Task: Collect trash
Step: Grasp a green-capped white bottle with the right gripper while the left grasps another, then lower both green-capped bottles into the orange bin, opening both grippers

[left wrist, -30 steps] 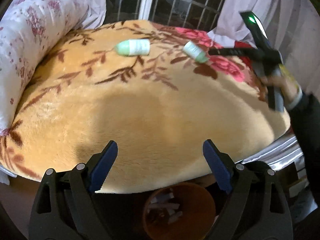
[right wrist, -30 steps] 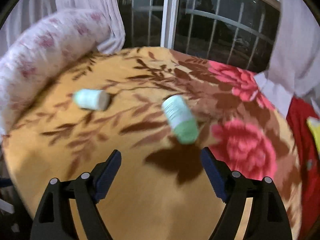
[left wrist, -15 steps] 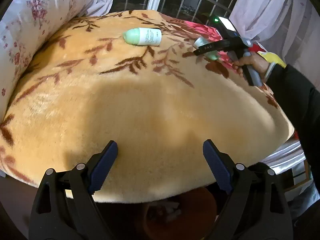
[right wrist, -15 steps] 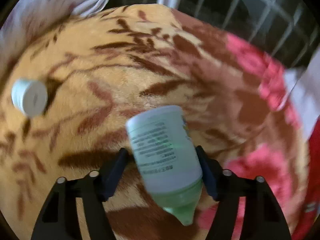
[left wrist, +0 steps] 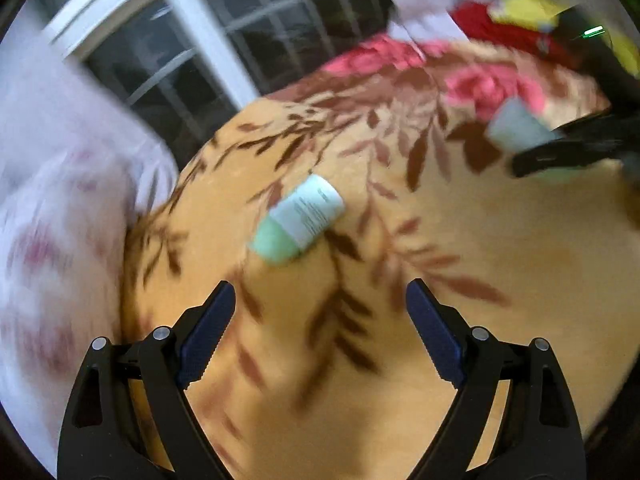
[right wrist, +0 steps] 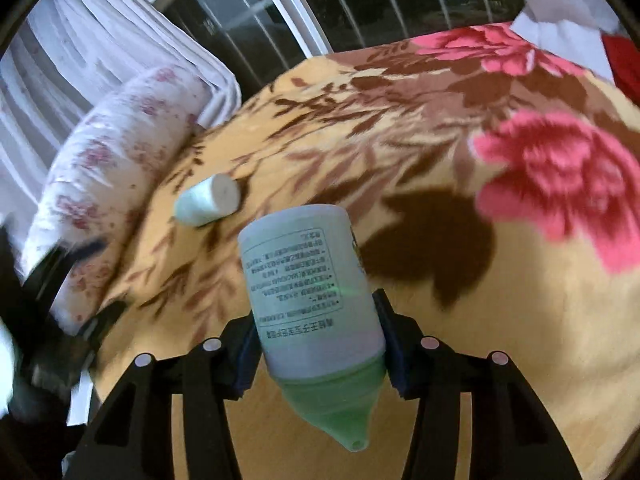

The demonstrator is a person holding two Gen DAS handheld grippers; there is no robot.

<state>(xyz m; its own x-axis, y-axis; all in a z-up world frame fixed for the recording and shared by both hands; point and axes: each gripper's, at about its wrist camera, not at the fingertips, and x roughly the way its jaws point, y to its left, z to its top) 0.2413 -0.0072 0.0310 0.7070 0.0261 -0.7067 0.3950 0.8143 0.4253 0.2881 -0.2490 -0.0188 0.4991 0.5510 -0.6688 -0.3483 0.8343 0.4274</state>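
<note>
While the right tool [right wrist: 316, 344] closes its jaws, a pale green bottle [right wrist: 308, 292] with a printed label sits between its blue pads, which press on the bottle's two sides; the base points away from the tool and the green conical cap points back toward it. Beneath lies a bed covered by an orange blanket [right wrist: 520, 340] patterned with brown leaves and pink flowers. A second green bottle [left wrist: 298, 218] lies on its side on the blanket, ahead of the left tool [left wrist: 320, 328], whose jaws stand wide with nothing between them; the bottle is clear of both pads. From the left wrist view, the right tool and its bottle appear blurred at the upper right. A white pillow with a red floral print [right wrist: 112, 168] lies along the blanket's left edge, below a white curtain [right wrist: 80, 52] and a barred window [right wrist: 360, 8]
</note>
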